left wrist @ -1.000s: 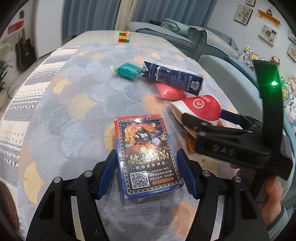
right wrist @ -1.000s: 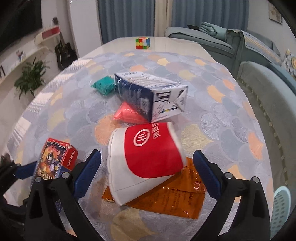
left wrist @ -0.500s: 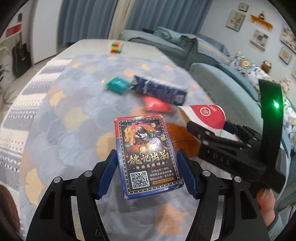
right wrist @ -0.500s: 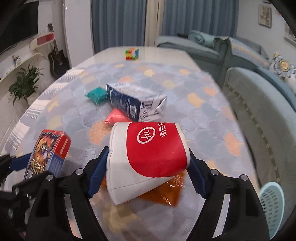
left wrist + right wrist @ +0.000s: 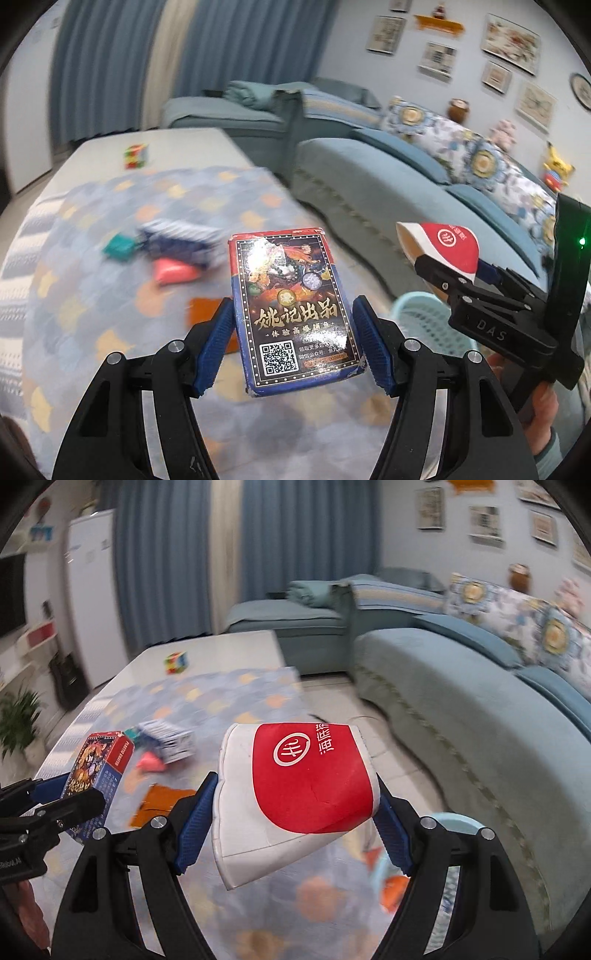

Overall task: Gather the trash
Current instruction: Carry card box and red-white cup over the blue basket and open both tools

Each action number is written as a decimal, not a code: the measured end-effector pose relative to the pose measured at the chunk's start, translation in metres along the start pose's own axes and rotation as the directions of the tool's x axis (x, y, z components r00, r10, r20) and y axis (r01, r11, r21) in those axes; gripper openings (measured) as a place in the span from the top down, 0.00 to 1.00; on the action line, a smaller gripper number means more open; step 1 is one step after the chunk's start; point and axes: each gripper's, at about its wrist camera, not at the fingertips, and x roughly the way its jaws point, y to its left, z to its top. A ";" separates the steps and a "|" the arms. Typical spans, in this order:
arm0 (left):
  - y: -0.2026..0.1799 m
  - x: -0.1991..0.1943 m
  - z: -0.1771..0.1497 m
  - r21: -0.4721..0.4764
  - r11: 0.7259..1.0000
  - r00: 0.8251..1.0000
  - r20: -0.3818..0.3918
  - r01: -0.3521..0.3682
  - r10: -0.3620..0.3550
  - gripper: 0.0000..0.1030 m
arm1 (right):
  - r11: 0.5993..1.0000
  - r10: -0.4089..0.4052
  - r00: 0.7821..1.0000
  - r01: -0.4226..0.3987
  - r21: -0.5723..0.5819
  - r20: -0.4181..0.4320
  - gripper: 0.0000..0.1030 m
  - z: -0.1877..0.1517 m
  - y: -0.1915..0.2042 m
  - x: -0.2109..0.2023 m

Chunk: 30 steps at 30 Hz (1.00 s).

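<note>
My left gripper (image 5: 293, 343) is shut on a red and blue card box (image 5: 290, 306) and holds it in the air above the table. My right gripper (image 5: 295, 814) is shut on a crushed red and white paper cup (image 5: 295, 786), also lifted off the table. In the left wrist view the right gripper (image 5: 461, 273) with the cup (image 5: 448, 243) hangs at the right, over a light blue basket (image 5: 428, 325). In the right wrist view the card box (image 5: 98, 771) shows at the left. A milk carton (image 5: 181, 240), a pink packet (image 5: 171, 271), a teal packet (image 5: 118, 247) and an orange wrapper (image 5: 207, 314) lie on the table.
The patterned tablecloth (image 5: 92, 295) covers the near part of the table, with a colour cube (image 5: 135, 157) on the bare far end. The basket's rim (image 5: 454, 818) stands on the floor right of the table. A blue sofa (image 5: 461, 701) runs along the right.
The right gripper closed on the paper cup and lifted it. Both grippers rose from the table and swung right toward the sofa and basket, each carrying its item.
</note>
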 end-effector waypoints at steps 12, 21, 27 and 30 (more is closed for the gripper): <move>-0.121 0.054 0.007 0.114 0.976 0.980 -0.086 0.187 -0.178 0.39 | 0.958 -0.189 0.977 0.206 0.201 -0.101 0.27 -0.038 -0.135 -0.030; -0.169 0.130 -0.027 0.161 0.952 0.945 -0.244 0.262 -0.218 0.39 | 0.904 -0.207 0.936 0.294 0.312 -0.284 0.27 -0.103 -0.195 -0.001; -0.183 0.166 -0.049 0.160 0.940 0.908 -0.351 0.301 -0.230 0.38 | 0.870 -0.180 0.879 0.352 0.346 -0.442 0.25 -0.150 -0.214 0.025; -0.189 0.175 -0.058 0.171 0.936 0.901 -0.370 0.307 -0.227 0.38 | 0.861 -0.168 0.869 0.359 0.360 -0.465 0.25 -0.164 -0.217 0.031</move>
